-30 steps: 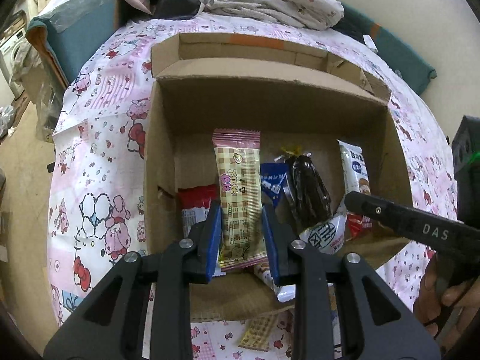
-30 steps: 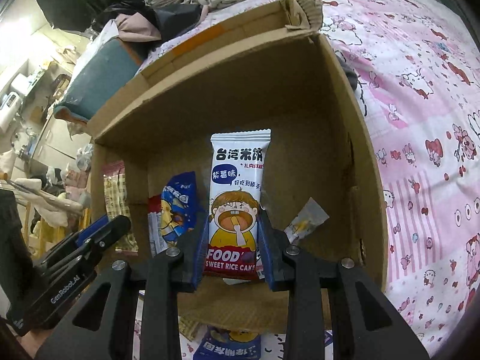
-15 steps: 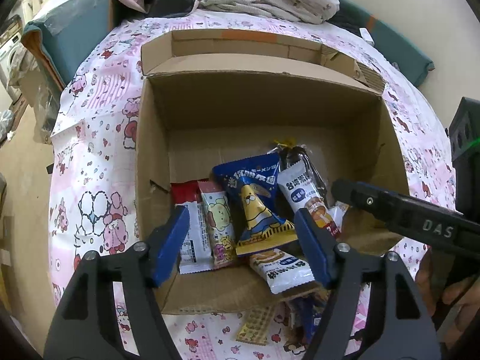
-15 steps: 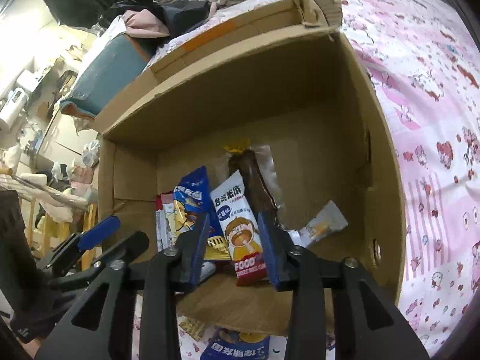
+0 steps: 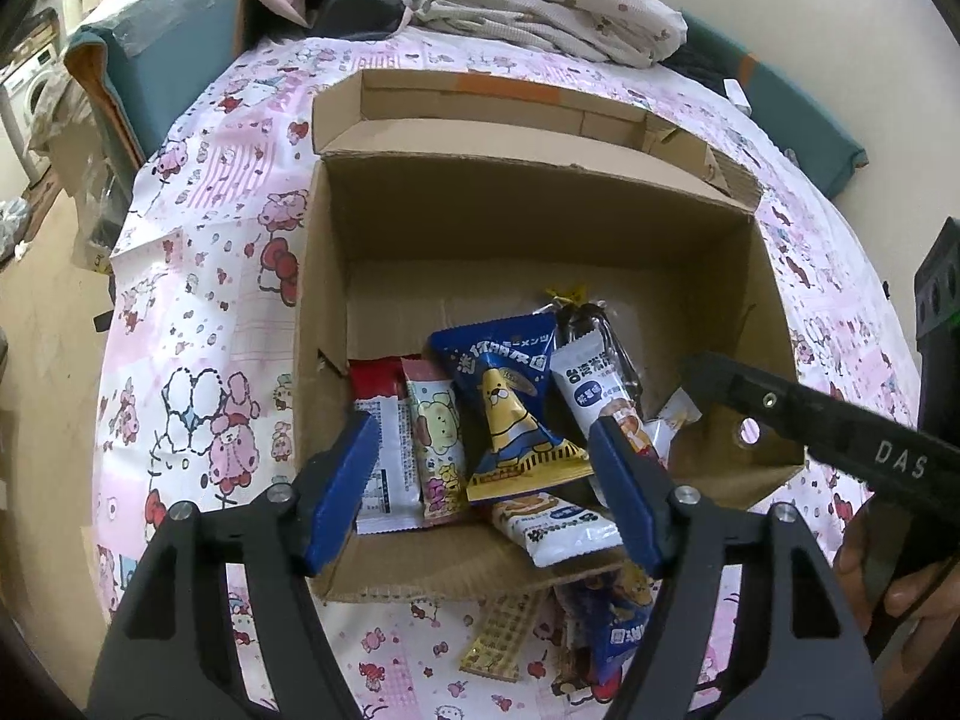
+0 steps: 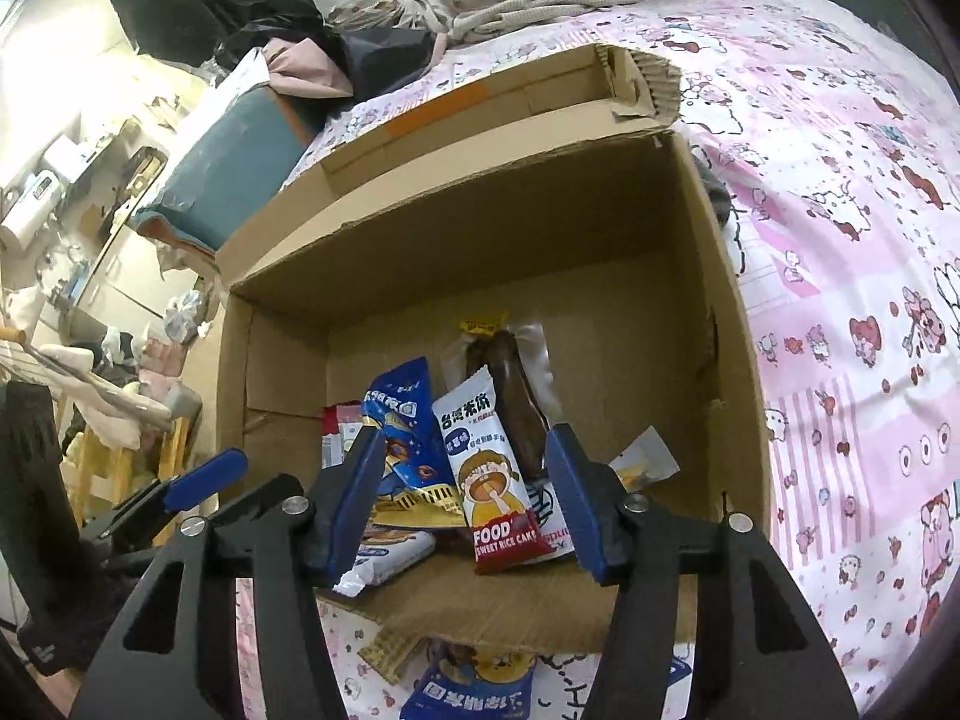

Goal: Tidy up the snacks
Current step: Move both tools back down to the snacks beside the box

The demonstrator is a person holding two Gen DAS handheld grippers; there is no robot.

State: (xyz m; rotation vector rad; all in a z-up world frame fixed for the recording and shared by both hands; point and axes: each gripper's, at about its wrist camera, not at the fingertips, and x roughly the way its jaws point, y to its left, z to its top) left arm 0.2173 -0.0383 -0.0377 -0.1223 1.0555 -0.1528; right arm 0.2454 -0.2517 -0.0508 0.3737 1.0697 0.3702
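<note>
Left wrist view shows the left tool (image 5: 486, 480) above the near wall of the cardboard box (image 5: 528, 222), which stands on a bed with a pink cartoon sheet (image 5: 198, 276). Its jaws have just been opening and now stand wide apart; nothing is pressed between them. Below them, inside the box, lie a white-and-red packet (image 5: 378, 450), a pink packet with a yellow dog (image 5: 438, 450) and a blue triangular packet (image 5: 510, 402).

In the right wrist view the right tool (image 6: 465, 501) hangs over the same box from the other side. Its jaws have also just been opening, and the rice cake packet (image 6: 489, 474) stands free between them, leaning on a dark brown sausage-like snack (image 6: 510, 396); the pads do not touch it.

I judge that both snacks are released and that the next pick must come from outside the box. The snacks not yet packed lie on the sheet just in front of the near wall, so below and toward the person from both tools: a flat yellow wafer packet (image 5: 501, 636) and a blue packet (image 5: 618, 624), the blue one also visible from the right (image 6: 474, 690). The wafer's long axis runs roughly away from the person. The wafer seems nearer to the left tool, so that hand must pull back and go down.
</note>
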